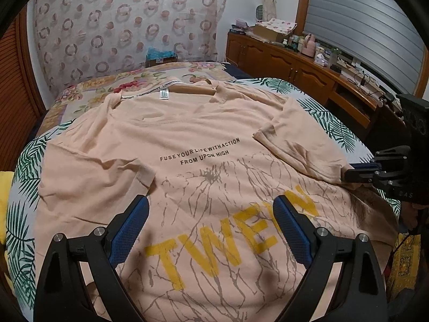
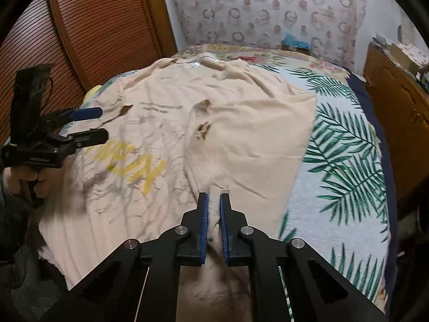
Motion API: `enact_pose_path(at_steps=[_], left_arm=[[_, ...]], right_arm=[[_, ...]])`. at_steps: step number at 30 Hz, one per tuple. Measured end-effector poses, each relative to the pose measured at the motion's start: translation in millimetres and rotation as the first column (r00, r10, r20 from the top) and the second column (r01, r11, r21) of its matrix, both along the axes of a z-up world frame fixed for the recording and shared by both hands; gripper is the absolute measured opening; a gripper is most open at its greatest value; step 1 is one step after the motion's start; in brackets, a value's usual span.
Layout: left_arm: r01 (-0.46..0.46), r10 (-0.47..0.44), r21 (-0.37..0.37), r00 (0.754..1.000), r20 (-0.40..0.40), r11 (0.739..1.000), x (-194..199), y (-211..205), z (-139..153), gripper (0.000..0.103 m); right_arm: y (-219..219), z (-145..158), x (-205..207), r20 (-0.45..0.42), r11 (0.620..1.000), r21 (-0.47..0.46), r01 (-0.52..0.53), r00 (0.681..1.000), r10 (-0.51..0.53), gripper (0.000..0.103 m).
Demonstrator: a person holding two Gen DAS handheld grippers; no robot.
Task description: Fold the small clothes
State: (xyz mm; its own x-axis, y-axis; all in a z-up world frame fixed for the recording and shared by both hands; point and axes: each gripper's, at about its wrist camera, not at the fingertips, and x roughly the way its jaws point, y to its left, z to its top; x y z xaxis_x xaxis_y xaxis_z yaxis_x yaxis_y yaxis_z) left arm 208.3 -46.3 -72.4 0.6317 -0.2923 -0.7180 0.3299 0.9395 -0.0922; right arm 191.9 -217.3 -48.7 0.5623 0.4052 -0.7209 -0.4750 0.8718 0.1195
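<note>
A peach T-shirt (image 1: 187, 134) with black text and yellow letters lies front up on the bed, collar at the far end. Its right side is folded over toward the middle. My left gripper (image 1: 211, 204) is open and empty, hovering over the shirt's lower front; it also shows in the right wrist view (image 2: 103, 124). My right gripper (image 2: 213, 198) is shut on the folded edge of the T-shirt (image 2: 241, 123), with cloth bunched between its blue pads. In the left wrist view the right gripper (image 1: 348, 171) sits at the shirt's right edge.
The shirt lies on a leaf-print bed cover (image 2: 348, 161). A floral headboard cloth (image 1: 120, 26) stands at the far end. A wooden cabinet (image 1: 295, 67) with clutter runs along the right. A slatted wooden door (image 2: 93, 26) is on the left.
</note>
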Motion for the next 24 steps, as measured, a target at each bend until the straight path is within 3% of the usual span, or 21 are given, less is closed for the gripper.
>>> enact_pose_path(at_steps=[7,12,17,24], left_arm=[[-0.019,0.019,-0.011,1.0,0.01,1.0,-0.5,6.9,2.3,0.094],[-0.02,0.02,-0.01,1.0,0.012,1.0,-1.1,7.1,2.3,0.094],[-0.026,0.026,-0.011,1.0,0.008,1.0,-1.8,10.3,0.9,0.094],[-0.059,0.059,-0.019,0.998,0.018,0.998,-4.4,21.6,3.2,0.094]], right_arm=[[13.2,7.7,-14.5,0.005,0.997,0.026,-0.068,0.998,0.068,0.008],[16.5,2.2,-17.7,-0.037,0.995,0.017,-0.099,0.994,0.099,0.008],[18.7,6.5,-9.0,-0.021,0.995,0.008,-0.1,0.995,0.1,0.027],[31.8,17.0,36.1,0.032,0.996,0.004,-0.095,0.995,0.094,0.028]])
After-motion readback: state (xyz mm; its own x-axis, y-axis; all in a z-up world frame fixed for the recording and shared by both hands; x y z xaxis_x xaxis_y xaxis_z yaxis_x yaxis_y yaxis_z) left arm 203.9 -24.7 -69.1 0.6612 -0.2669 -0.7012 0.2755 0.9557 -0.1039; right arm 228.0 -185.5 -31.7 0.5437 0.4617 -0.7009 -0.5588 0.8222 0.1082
